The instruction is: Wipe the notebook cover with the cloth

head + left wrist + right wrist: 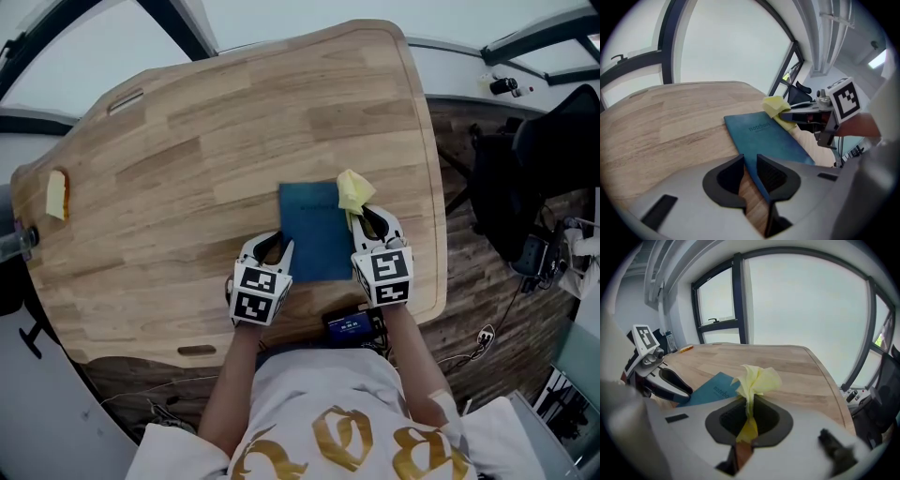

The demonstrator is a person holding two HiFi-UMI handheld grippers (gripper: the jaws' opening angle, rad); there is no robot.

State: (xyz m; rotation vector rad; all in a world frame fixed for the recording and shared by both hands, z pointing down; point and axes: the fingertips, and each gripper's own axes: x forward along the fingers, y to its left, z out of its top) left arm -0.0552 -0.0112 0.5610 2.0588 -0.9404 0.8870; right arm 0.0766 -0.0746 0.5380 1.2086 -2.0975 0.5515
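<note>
Approach — cloth (757,378) clamped in our right gripper (749,404), left gripper (750,161) jaws apart at the notebook (766,136) edge; next we lower cloth onto cover.

The blue notebook (316,230) lies closed and flat, crumpled yellow cloth (354,190) at its far right corner.
</note>
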